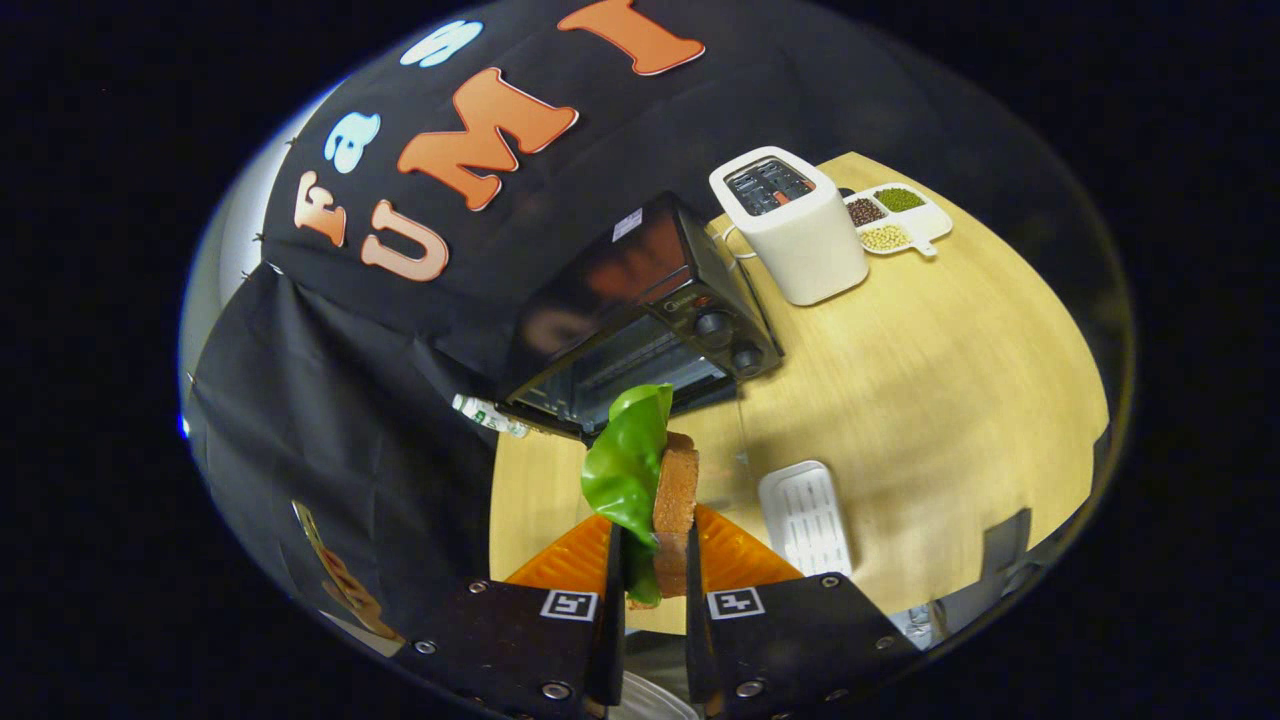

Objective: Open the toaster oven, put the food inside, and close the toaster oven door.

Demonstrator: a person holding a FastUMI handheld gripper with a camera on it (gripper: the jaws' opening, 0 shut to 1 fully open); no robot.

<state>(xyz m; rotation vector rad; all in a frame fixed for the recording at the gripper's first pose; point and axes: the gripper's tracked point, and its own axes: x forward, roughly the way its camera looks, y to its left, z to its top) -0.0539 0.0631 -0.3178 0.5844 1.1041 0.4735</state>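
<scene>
Currently the claw [655, 565] is clamped on a sandwich [660, 500]: a coarse brown bread slice with a glossy green lettuce leaf, upright between both fingers. Beyond it, the boxy black toaster oven [640, 320] sits at the wooden desk's [950, 380] far edge, glass door [615, 385] ajar.

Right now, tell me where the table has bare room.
Widest bare patch: table between toaster, oven and white tray. A narrower strip lies below the oven door. Crowded: the far corner, toaster beside bean dish. Fingers grip the sandwich.
</scene>
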